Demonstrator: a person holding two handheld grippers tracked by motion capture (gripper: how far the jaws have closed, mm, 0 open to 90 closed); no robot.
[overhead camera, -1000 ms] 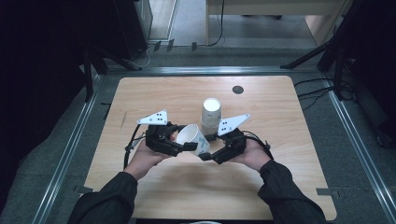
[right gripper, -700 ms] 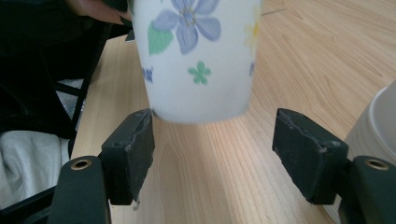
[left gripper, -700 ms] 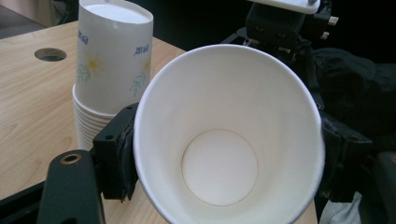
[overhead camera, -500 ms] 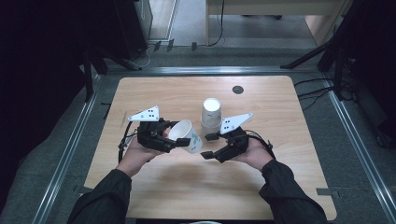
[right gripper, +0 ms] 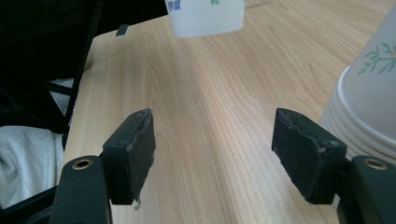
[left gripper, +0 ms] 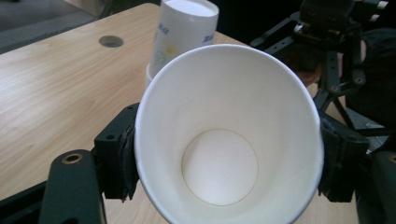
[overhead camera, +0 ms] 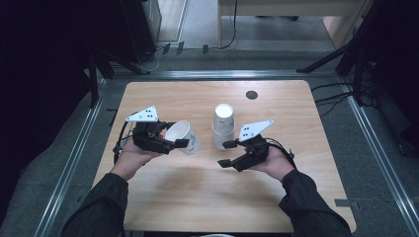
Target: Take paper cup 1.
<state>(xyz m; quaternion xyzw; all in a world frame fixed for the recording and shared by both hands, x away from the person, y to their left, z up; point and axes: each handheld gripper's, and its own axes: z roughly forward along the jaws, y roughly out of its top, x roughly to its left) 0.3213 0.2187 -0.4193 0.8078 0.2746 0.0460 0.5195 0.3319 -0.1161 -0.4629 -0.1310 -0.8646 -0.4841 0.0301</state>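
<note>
Over wooden table (overhead camera: 163, 192), left gripper (overhead camera: 170, 143) jaws pinch paper cup (overhead camera: 184, 137); right gripper (overhead camera: 228, 153) jaws spread.

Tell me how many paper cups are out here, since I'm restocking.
At least 2 separate pieces: one cup held in the left gripper, lifted off the table, and an upside-down stack of cups standing mid-table. The stack nests several cups; their rims are layered, so the exact number is unclear.

I count one loose white paper cup (overhead camera: 183, 138) and one upside-down stack of paper cups (overhead camera: 223, 126); how many are nested in that stack I cannot tell, though several rims show at its base. There are two grippers, one left gripper (overhead camera: 170, 139) and one right gripper (overhead camera: 225, 153), one wooden table (overhead camera: 207, 192), and one round dark hole (overhead camera: 252, 95) in the tabletop.
</note>
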